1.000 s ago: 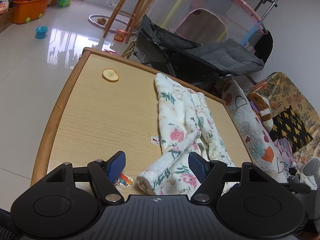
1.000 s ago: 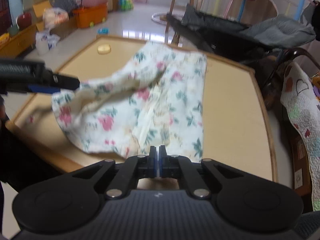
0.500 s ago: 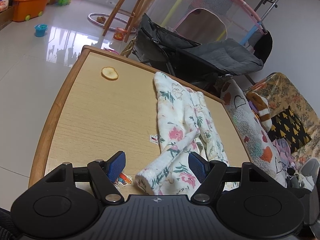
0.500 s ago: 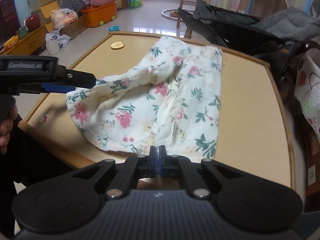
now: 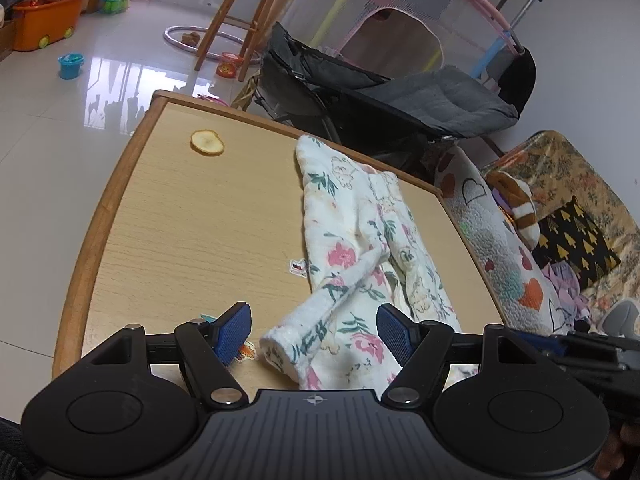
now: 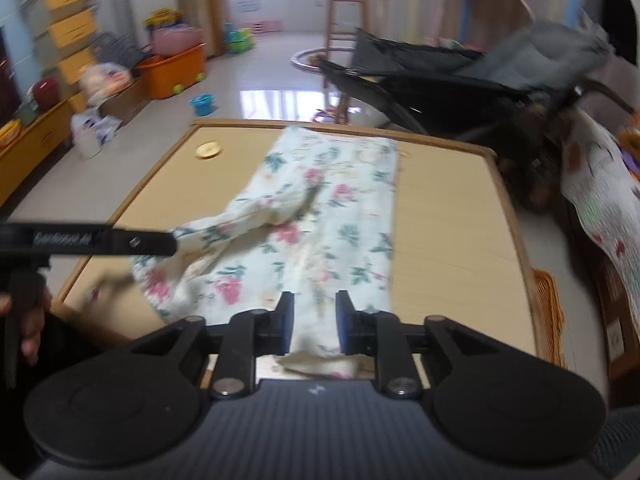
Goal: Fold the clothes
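A: What's the cloth like?
B: Soft floral garment (image 5: 360, 248), long and rumpled, lying on the pale wood-grain surface (image 5: 192, 220).
A: Grippers?
B: Left hand-held gripper (image 5: 314, 326) spread wide, grasping nothing; right hand-held gripper (image 6: 315, 322) opening over the hem, pads clear.

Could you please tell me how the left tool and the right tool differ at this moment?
The left tool stands wide open around the garment's rolled sleeve; the right tool shows a narrow gap and is opening over the near hem. Neither presses the cloth. Both have black arms and blue pads.
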Action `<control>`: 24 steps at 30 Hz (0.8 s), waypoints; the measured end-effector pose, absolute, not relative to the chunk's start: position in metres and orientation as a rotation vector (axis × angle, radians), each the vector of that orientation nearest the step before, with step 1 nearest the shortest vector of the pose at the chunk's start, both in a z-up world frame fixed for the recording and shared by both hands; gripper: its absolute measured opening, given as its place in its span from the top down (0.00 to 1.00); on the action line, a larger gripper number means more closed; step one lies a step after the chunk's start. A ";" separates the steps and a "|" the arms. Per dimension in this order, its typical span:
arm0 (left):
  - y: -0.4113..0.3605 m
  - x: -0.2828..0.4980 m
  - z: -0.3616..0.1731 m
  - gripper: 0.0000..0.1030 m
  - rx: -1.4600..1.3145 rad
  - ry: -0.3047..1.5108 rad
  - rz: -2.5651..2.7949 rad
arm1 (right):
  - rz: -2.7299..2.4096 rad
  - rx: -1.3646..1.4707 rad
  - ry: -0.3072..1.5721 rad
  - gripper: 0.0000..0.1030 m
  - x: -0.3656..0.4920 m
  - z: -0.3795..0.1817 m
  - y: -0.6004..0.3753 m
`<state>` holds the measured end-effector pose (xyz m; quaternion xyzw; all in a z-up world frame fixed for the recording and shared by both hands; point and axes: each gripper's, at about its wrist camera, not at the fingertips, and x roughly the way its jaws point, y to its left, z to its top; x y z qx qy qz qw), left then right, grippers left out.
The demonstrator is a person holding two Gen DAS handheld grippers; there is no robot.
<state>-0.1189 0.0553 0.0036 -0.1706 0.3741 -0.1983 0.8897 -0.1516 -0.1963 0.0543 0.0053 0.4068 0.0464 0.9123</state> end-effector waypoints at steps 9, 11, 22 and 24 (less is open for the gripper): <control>0.052 -0.124 0.001 0.31 -0.299 0.791 -0.388 | -0.007 0.039 0.896 0.78 -0.149 0.034 -0.214; 0.051 -0.124 0.000 0.31 -0.285 0.797 -0.386 | -0.022 0.036 0.914 0.78 -0.148 0.029 -0.215; 0.043 -0.126 -0.002 0.62 -0.201 0.771 -0.440 | -0.052 0.064 0.951 0.78 -0.149 0.023 -0.221; 0.042 -0.127 -0.002 0.70 -0.190 0.769 -0.446 | -0.052 0.062 0.958 0.78 -0.149 0.022 -0.221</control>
